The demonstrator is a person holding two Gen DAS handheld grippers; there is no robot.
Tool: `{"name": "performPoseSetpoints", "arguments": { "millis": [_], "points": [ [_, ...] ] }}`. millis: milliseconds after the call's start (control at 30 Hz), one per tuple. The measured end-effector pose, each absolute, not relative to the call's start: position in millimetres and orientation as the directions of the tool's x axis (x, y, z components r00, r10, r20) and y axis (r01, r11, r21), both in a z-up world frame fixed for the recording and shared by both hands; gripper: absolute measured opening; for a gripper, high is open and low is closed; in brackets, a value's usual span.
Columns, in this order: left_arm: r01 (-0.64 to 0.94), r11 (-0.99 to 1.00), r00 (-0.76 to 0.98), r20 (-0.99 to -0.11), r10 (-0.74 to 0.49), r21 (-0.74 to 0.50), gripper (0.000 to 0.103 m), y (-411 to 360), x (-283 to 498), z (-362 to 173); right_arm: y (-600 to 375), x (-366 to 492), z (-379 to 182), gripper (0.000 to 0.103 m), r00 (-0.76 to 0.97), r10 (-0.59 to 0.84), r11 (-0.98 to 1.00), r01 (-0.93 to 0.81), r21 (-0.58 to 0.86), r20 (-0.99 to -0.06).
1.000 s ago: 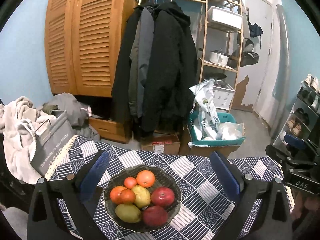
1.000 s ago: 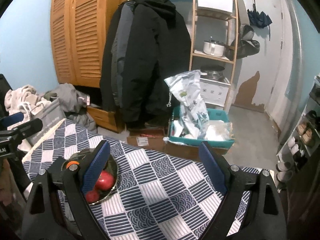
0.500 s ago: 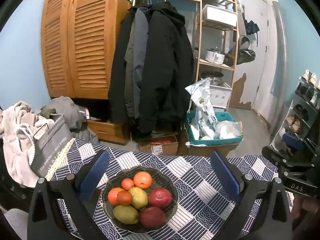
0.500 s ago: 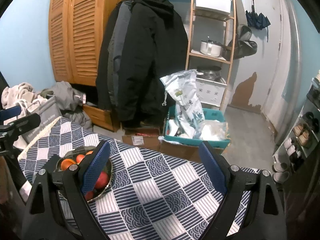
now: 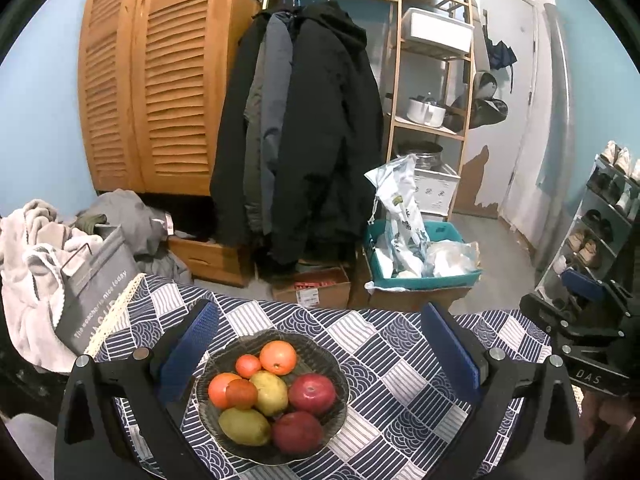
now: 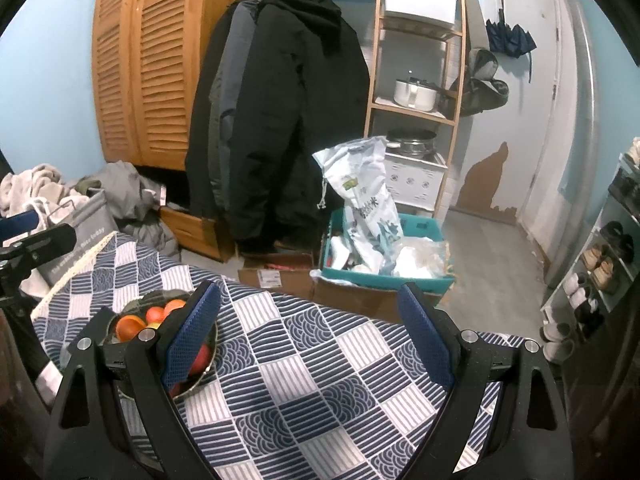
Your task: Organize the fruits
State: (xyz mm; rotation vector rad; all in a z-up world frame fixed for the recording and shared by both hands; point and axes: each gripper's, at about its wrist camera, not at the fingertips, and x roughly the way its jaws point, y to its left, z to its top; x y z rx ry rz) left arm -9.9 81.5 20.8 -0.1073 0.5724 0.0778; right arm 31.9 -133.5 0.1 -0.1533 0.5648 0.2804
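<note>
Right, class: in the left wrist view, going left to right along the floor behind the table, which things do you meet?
Pale blanket heap → grey bag with lettering → hanging dark coats → cardboard box → teal bin → shoe rack.

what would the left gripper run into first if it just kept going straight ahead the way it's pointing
Probably nothing on the table: the open left gripper sits above the fruit bowl and aims past the table's far edge. Beyond that, the cardboard box on the floor and the hanging black coats lie roughly in line, though depth is unclear.
</note>
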Motion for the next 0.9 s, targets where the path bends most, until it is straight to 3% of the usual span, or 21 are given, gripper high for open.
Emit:
{"name": "performPoseSetpoints", "arguments": {
  "millis": [900],
  "points": [
    [-0.098,0.993,0.825,-0.563,0.045,-0.064,0.102,73.5,2.4,19.6,-139.8,34.0,-1.3,0.089,0.809,0.208,0.954,-0.292,-0.068,-0.550]
  ]
}}
